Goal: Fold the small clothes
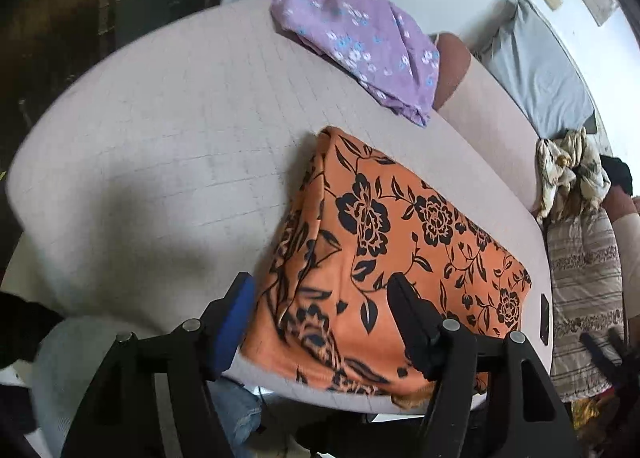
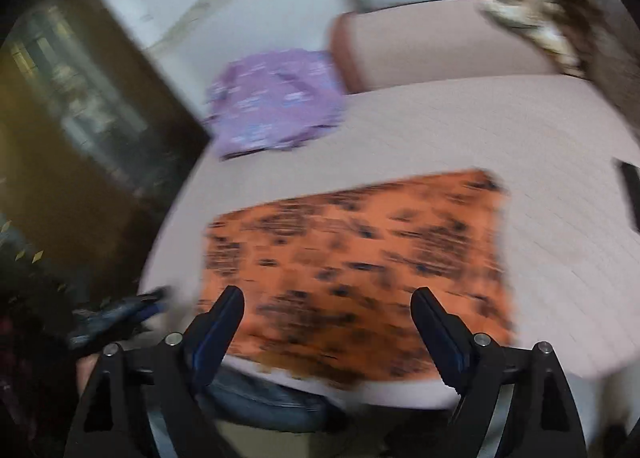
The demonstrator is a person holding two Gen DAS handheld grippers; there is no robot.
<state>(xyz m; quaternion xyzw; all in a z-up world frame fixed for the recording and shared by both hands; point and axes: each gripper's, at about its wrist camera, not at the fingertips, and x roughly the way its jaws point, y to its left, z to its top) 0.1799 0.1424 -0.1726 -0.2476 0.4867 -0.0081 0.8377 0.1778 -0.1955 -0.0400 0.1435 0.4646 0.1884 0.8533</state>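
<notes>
An orange cloth with black flowers (image 1: 400, 242) lies folded in a rectangle near the front edge of a pale pink quilted surface (image 1: 160, 161). My left gripper (image 1: 320, 286) hangs open just above the cloth's near left part, one finger over the fabric and the other beside its left edge, holding nothing. In the blurred right wrist view, the orange cloth (image 2: 352, 258) lies flat and my right gripper (image 2: 328, 294) stands wide open above its near edge, with nothing in it. A folded purple flowered garment (image 1: 352, 33) (image 2: 276, 101) rests at the far side.
A pink bolster (image 1: 492, 117) and a grey pillow (image 1: 536, 69) lie behind the surface. A crumpled patterned cloth (image 1: 568, 165) and a striped fabric (image 1: 584, 298) are at the right. A small black object (image 1: 545, 318) lies near the right edge. Dark floor lies to the left.
</notes>
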